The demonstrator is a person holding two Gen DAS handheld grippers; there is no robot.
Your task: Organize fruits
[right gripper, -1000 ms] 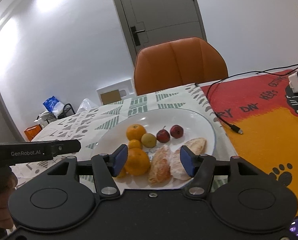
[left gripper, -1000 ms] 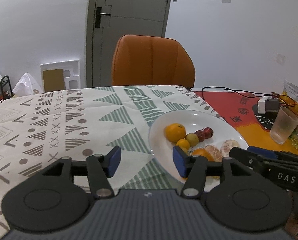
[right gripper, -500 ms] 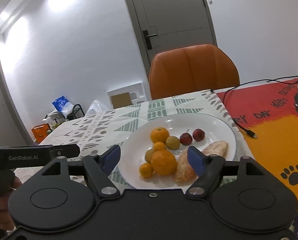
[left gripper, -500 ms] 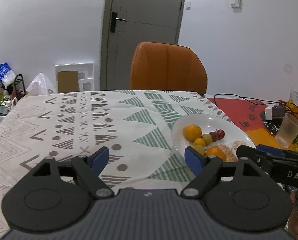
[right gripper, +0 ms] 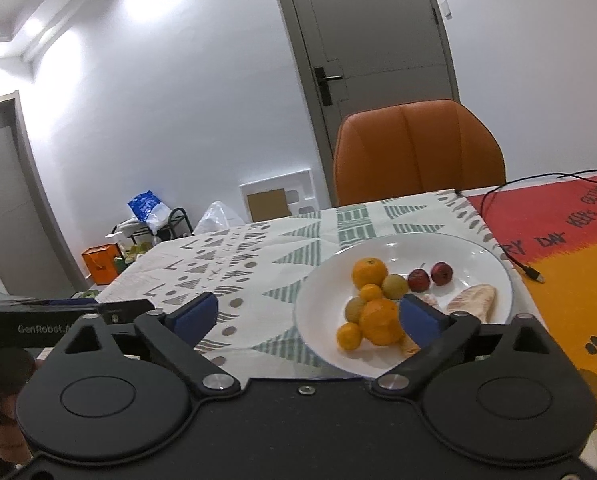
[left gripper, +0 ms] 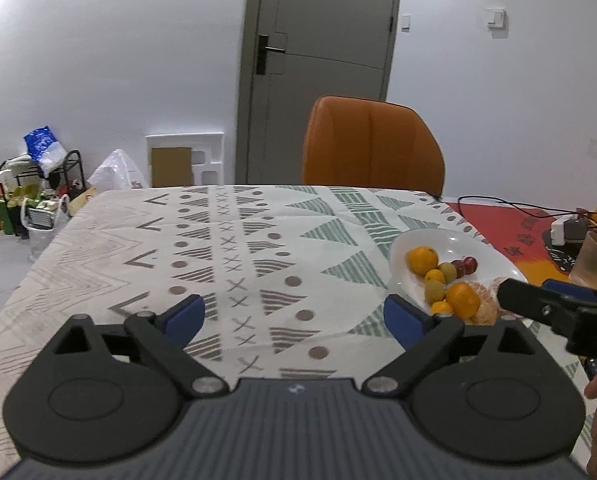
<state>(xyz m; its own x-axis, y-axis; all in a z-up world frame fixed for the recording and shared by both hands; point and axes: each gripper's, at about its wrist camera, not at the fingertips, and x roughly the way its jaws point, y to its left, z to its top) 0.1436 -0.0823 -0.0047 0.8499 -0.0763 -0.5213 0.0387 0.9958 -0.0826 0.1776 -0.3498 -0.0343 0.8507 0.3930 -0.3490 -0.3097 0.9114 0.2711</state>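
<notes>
**A:** Why was all the fruit on the white plate (right gripper: 494, 264)? 
**B:** My read: the plate was the collection point. Everything sat inside its rim, bunched on the side away from the red mat (right gripper: 558, 240). Nothing loose on the desk (left gripper: 234, 248) around the plate.

**A:** Tongs?
**B:** Left tongs (left gripper: 294, 314) hung over bare patterned cloth, well to the left of the plate, jaws opening wide, nothing between them. Right tongs (right gripper: 306, 314) were at the plate's near edge, jaws also opening, nothing pinched. One blue pad stood in front of the fruit, not pressing on it. Looked like both hands had let go.

**A:** Count?
**B:** From the right wrist view:
- 2 large oranges: one (right gripper: 369, 272) toward the plate's far side, one (right gripper: 380, 322) toward its near side
- 2 small orange citrus (right gripper: 348, 336)
- 2 greenish-brown round fruits (right gripper: 394, 286)
- 2 small red fruits (right gripper: 441, 273)
- 2 peeled citrus pieces (right gripper: 474, 300) at least, on the plate's mat side, partly hidden by the pad

**A:** Anything else?
**B:** Orange chair (left gripper: 372, 144) beyond the plate, cable (right gripper: 514, 256) on the mat beside it.
</notes>
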